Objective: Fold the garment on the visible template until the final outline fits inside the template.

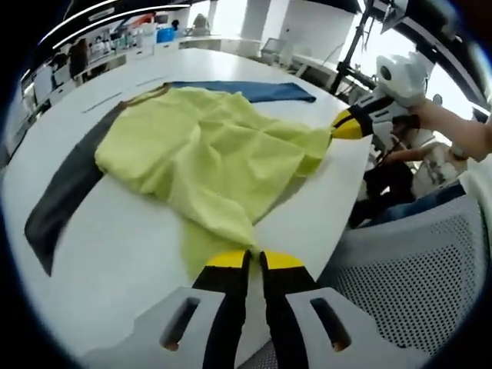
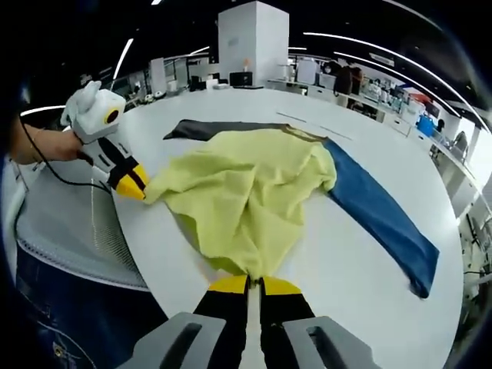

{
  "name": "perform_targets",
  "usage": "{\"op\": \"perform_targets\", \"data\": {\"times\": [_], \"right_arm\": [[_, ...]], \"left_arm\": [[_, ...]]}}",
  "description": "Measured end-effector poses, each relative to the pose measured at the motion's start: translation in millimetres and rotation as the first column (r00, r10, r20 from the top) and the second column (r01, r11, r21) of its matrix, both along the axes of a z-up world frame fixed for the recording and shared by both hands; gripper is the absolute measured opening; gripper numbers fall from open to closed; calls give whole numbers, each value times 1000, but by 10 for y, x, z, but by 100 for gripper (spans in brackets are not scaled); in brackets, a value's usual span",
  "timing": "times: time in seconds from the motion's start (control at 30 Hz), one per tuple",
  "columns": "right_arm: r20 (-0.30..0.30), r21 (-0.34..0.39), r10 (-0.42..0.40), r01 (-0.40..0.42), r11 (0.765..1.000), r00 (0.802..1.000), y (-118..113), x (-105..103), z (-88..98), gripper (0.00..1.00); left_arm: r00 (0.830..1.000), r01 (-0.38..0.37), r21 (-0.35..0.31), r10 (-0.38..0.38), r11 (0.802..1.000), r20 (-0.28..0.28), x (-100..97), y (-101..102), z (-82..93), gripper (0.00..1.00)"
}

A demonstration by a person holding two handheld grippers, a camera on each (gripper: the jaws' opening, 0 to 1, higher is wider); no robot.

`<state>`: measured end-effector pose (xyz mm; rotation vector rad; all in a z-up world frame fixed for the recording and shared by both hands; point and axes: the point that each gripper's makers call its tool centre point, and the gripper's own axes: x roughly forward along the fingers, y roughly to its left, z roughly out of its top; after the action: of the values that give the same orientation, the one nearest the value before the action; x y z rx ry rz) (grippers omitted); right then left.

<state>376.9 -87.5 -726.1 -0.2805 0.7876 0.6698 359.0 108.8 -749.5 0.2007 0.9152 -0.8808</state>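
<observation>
Yellow garment (image 1: 207, 154) at frame centre is being pinched by my left gripper (image 1: 254, 260) and right gripper (image 2: 254, 284), jaws clamped on its near corners, readying a fold onto the template (image 2: 377, 207).

Ahead of the jaws stretches a round white table (image 2: 369, 254); beyond it stand lab benches (image 2: 369, 96), a white pillar (image 2: 254, 34) and ceiling light strips (image 2: 346, 38).

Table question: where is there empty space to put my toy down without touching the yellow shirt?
The white table is bare between the yellow garment and the blue strip, and on the far side past the dark strip. The near edge is crowded: the left gripper and right gripper both pinch the cloth there.
</observation>
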Motion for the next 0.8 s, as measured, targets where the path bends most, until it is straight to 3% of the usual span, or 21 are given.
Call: {"op": "perform_targets", "data": {"times": [0.13,0.23,0.43,0.63,0.8], "right_arm": [[-9,-6,-5,5,1000,1000,-18,-4,-45,0],[-13,-6,-7,7,1000,1000,-31,-7,-57,0],[-20,6,-10,10,1000,1000,-33,-8,-63,0],[-24,14,-18,19,1000,1000,-38,-2,-57,0],[-63,46,-79,82,996,995,-79,-6,-69,4]], "left_arm": [[1000,12,-14,-12,1000,-12,-40,-12,3,9],[1000,16,-96,-15,995,11,-64,-51,170,17],[997,13,-48,-9,999,73,4,182,286,18],[996,-50,-3,50,999,69,126,353,190,18],[996,-73,6,72,997,57,164,382,140,17]]}}
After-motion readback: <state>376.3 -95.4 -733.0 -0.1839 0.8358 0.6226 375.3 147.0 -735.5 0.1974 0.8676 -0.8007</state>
